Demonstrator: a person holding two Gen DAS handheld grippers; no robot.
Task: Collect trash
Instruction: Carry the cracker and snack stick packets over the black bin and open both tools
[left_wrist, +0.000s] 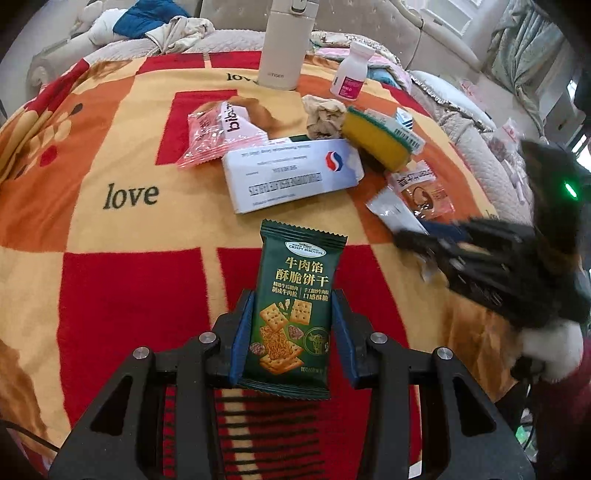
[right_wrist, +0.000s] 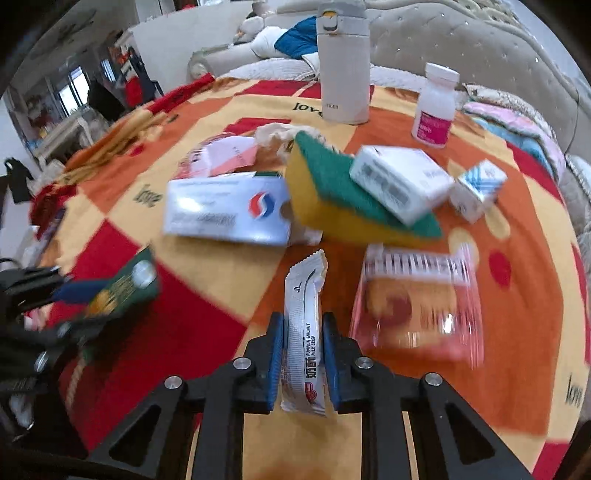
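My left gripper (left_wrist: 293, 301) is shut on a dark green biscuit packet (left_wrist: 295, 295), held above the blanket; it shows blurred at the left of the right wrist view (right_wrist: 122, 286). My right gripper (right_wrist: 303, 321) is shut on a slim white snack wrapper (right_wrist: 304, 332); it appears blurred at the right of the left wrist view (left_wrist: 428, 243). Other wrappers lie on the table: a pink packet (left_wrist: 214, 134), a clear pink-edged wrapper (right_wrist: 417, 299), a crumpled paper ball (left_wrist: 323, 116).
A red, orange and yellow blanket (left_wrist: 110, 280) covers the table. On it are a white flat box (left_wrist: 291, 173), a yellow-green sponge (right_wrist: 332, 199), two small white boxes (right_wrist: 400, 182), a pill bottle (right_wrist: 436, 105) and a beige thermos (right_wrist: 345, 62). A sofa stands behind.
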